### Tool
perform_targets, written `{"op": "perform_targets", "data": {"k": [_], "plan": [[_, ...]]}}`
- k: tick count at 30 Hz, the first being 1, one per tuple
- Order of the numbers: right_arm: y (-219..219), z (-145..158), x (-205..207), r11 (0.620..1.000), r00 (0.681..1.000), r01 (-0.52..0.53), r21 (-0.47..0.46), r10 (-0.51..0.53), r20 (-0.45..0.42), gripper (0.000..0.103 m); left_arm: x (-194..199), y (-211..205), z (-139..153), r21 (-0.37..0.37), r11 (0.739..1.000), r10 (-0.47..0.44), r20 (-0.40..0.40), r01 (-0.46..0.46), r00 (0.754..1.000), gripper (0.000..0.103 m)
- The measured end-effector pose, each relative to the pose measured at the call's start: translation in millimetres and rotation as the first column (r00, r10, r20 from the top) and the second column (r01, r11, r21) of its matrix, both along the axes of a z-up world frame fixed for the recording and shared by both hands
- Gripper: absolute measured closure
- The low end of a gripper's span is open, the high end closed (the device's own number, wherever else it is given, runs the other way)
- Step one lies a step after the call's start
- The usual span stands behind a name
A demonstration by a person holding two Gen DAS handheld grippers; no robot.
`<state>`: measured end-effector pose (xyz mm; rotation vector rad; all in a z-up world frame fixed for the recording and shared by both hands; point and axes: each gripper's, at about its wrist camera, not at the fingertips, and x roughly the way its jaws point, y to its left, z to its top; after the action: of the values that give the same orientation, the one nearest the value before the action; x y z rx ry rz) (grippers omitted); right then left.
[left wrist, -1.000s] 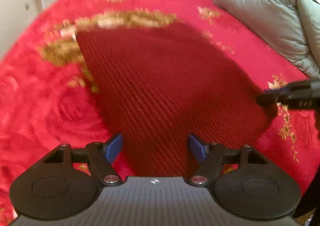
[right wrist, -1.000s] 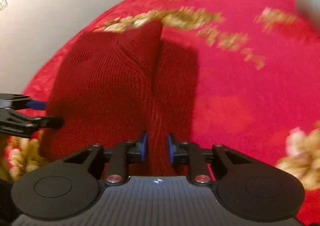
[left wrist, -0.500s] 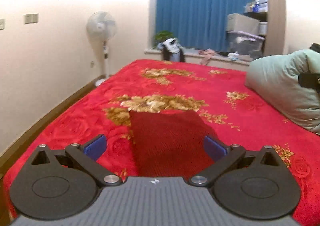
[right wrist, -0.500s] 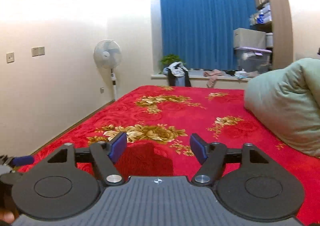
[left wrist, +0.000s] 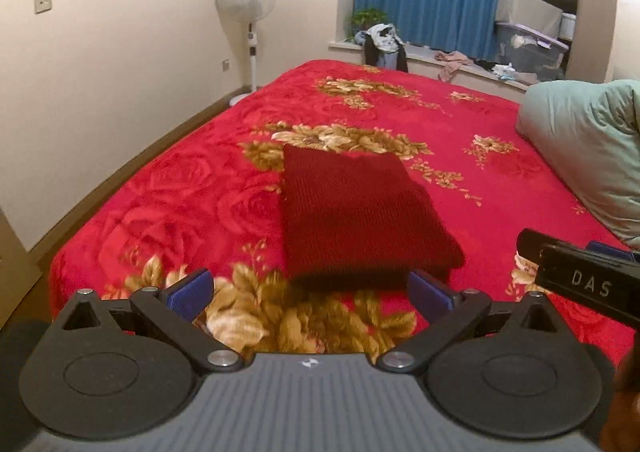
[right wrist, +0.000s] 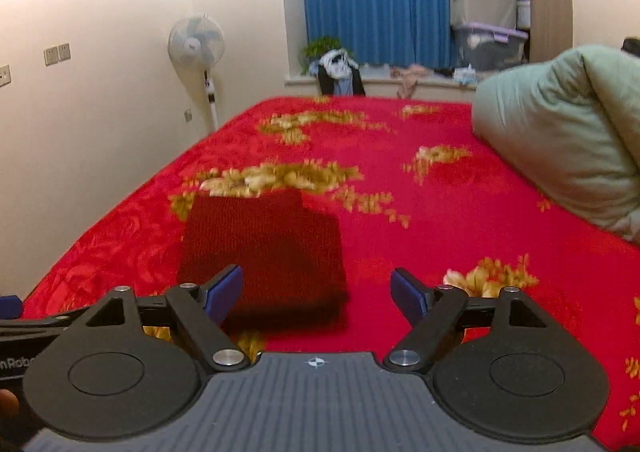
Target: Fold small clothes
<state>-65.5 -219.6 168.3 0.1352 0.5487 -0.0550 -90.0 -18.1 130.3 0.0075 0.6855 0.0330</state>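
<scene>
Left wrist view: left gripper (left wrist: 310, 293) jaws stood wide apart and empty, folded dark red knitted garment (left wrist: 356, 220) lay flat on the red floral bedspread (left wrist: 192, 188) just beyond them, right wrist view: right gripper (right wrist: 318, 294) jaws were opening, nothing between, garment (right wrist: 264, 252) ahead, nearer the left jaw.

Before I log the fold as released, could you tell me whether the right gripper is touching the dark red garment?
Apart. In the right wrist view the right gripper is opening with nothing between its pads, and the garment lies flat on the bedspread beyond them.
</scene>
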Motion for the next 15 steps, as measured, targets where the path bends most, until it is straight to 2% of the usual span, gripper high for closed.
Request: {"op": "perform_targets", "data": {"k": [5, 15], "plan": [[0, -4, -10, 1.0, 1.0, -0.014, -0.01, 0.014, -0.012, 0.021, -10, -7, -8, 0.032, 0.999, -0.003, -0.001, 0.003, 1.0, 0.0], [8, -2, -20, 0.999, 1.0, -0.013, -0.038, 0.012, -0.019, 0.02, -3, -11, -15, 0.031, 0.999, -0.024, -0.008, 0.025, 1.0, 0.0]]}}
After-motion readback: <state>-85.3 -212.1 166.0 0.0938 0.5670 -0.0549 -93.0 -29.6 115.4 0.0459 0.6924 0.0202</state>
